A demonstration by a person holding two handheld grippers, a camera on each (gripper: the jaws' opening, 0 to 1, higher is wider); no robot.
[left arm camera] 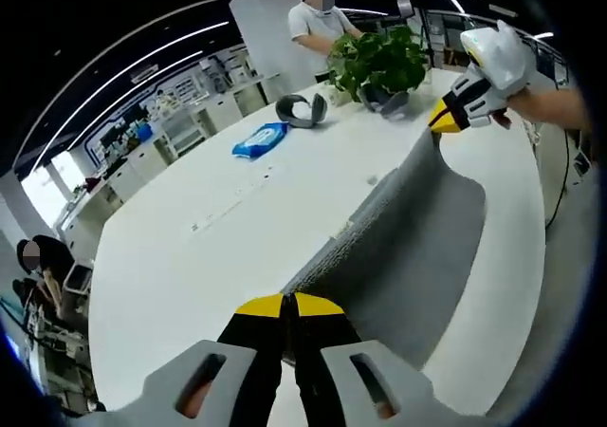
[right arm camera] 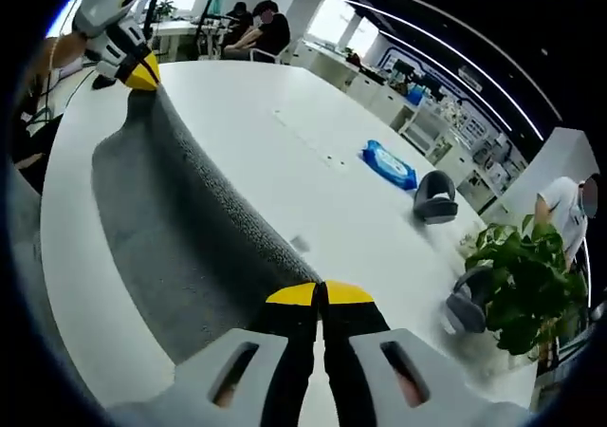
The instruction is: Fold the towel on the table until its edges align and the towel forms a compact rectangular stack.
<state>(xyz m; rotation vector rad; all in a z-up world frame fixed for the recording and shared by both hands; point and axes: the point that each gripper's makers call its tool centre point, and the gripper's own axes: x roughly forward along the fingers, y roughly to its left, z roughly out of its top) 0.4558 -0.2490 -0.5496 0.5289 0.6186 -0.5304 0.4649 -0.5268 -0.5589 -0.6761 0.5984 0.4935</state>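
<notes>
Fold in progress: left claw (left arm camera: 288, 306) and right claw (right arm camera: 321, 294), each clenched on a corner of the grey terry towel (left arm camera: 417, 256), lift one edge above the white counter (left arm camera: 237, 218); next, carry it onto the opposite edge.

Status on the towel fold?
Left gripper and right gripper both shut on towel corners. Towel's held edge lifted off table. Nothing in the way.

One grey towel (left arm camera: 408, 247), two claws, one potted plant (left arm camera: 379, 59), one blue packet (left arm camera: 258, 140).
</notes>
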